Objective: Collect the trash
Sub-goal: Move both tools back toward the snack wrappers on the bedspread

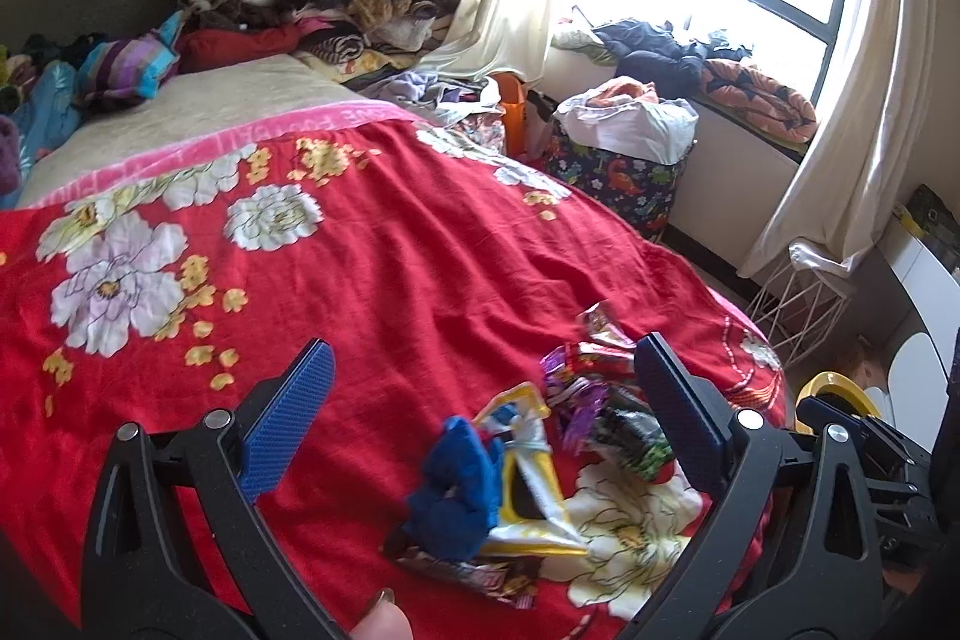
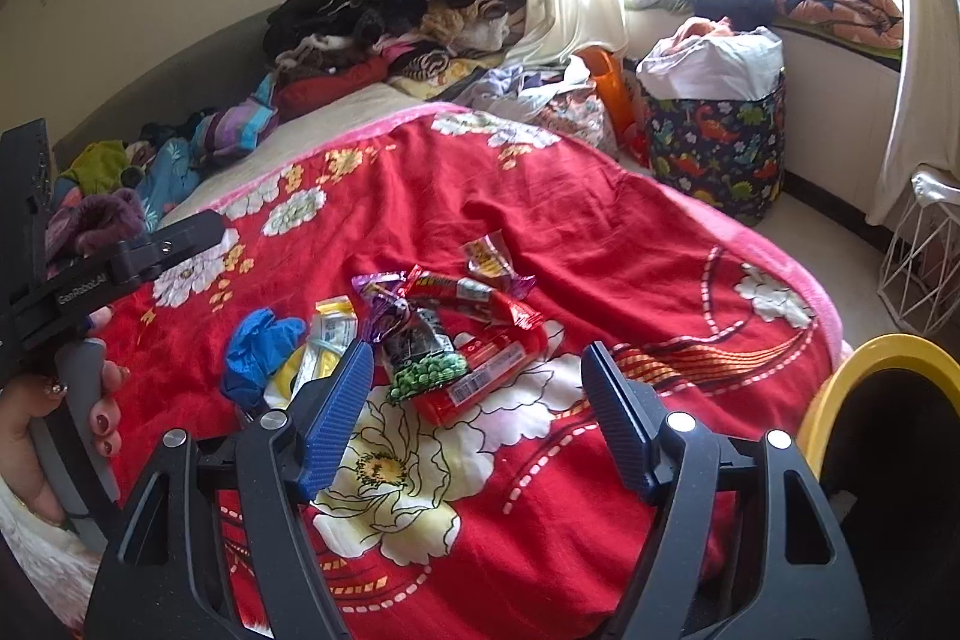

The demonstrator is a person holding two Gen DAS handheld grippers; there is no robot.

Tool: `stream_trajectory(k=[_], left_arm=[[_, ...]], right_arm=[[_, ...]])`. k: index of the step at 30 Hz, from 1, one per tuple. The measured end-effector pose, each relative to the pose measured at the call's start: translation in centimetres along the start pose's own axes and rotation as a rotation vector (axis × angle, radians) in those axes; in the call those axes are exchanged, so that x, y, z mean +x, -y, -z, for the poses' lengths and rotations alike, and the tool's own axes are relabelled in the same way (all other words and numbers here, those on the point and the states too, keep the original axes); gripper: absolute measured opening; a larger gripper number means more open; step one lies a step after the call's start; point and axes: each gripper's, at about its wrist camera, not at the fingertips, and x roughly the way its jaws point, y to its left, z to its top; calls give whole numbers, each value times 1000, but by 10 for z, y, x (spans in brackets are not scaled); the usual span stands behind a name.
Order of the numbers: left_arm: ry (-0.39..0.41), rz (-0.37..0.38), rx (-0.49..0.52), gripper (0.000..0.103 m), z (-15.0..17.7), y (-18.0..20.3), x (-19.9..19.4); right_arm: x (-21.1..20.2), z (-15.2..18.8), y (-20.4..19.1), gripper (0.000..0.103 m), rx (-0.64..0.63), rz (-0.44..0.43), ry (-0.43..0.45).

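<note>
A heap of snack wrappers (image 2: 444,334) lies on the red flowered blanket (image 2: 600,244) near the bed's foot, with a crumpled blue glove (image 2: 255,355) at its left. In the left wrist view the same wrappers (image 1: 594,400) and blue glove (image 1: 459,484) lie low between the fingers. My left gripper (image 1: 483,388) is open above them, holding nothing. My right gripper (image 2: 477,376) is open too, just short of the red wrapper (image 2: 486,376), empty. The left gripper's body (image 2: 90,280) shows at the left edge, held by a hand (image 2: 36,424).
A yellow-rimmed bin (image 2: 870,358) stands at the bed's right corner. A white wire basket (image 2: 924,256), a dinosaur-print hamper (image 2: 714,142) and an orange bag (image 2: 609,82) stand on the floor by the window. Piled clothes (image 2: 396,10) cover the bed's far end.
</note>
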Motion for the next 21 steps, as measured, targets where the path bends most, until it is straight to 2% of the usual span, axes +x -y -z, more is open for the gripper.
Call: stream_trajectory(k=[10,21], left_arm=[[-73,7,-28,91,21,-24,7],[-169,66,-6,77,43,-22,24]], right_arm=[[39,3,-12,61,-32,-21,-74],[71,1,-15,58,-21,-34,-119]])
